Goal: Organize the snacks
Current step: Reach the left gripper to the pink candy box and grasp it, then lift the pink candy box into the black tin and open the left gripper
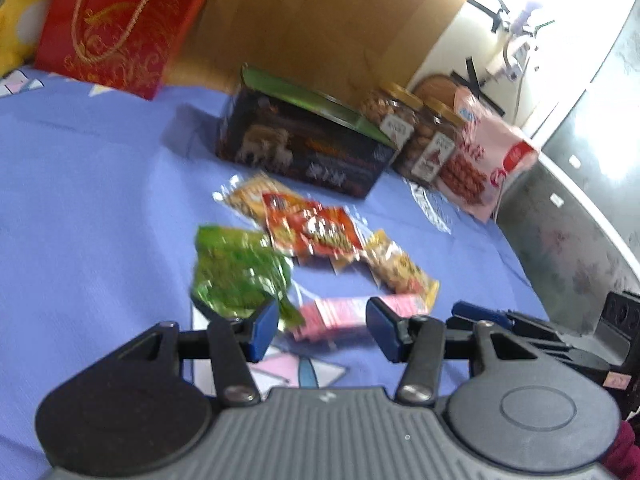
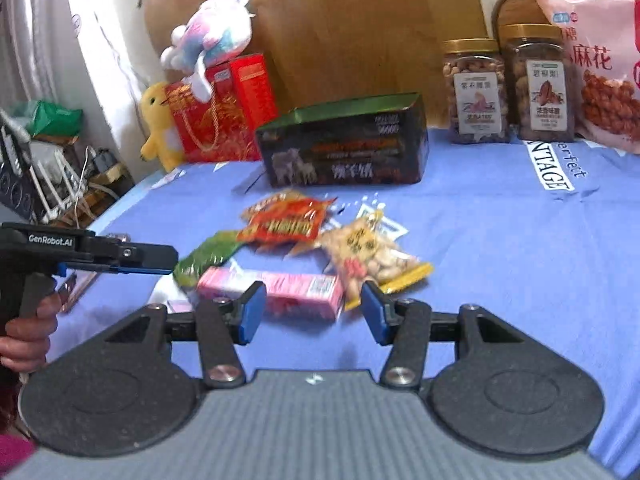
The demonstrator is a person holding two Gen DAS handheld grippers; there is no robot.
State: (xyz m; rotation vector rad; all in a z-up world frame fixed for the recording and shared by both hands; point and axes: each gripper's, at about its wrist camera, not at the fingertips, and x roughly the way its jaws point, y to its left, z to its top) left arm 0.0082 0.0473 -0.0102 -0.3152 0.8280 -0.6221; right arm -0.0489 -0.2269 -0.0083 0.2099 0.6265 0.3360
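Little looks sorted yet: the loose snacks lie in a heap in front of the dark green-lidded box (image 2: 344, 148), on the blue-covered tabletop (image 2: 500, 248), none gripped. The heap holds one green packet (image 1: 240, 272), what looks like two red packets (image 1: 316, 232), two peanut packets (image 2: 372, 256) and one pink carton (image 2: 280, 288). To the right of the box stand two gold-lidded nut jars (image 2: 476, 92) and one large pink bag (image 2: 600, 68). The left claw (image 1: 322, 330) and the right claw (image 2: 310, 312) both hang spread and empty over the heap's near edge.
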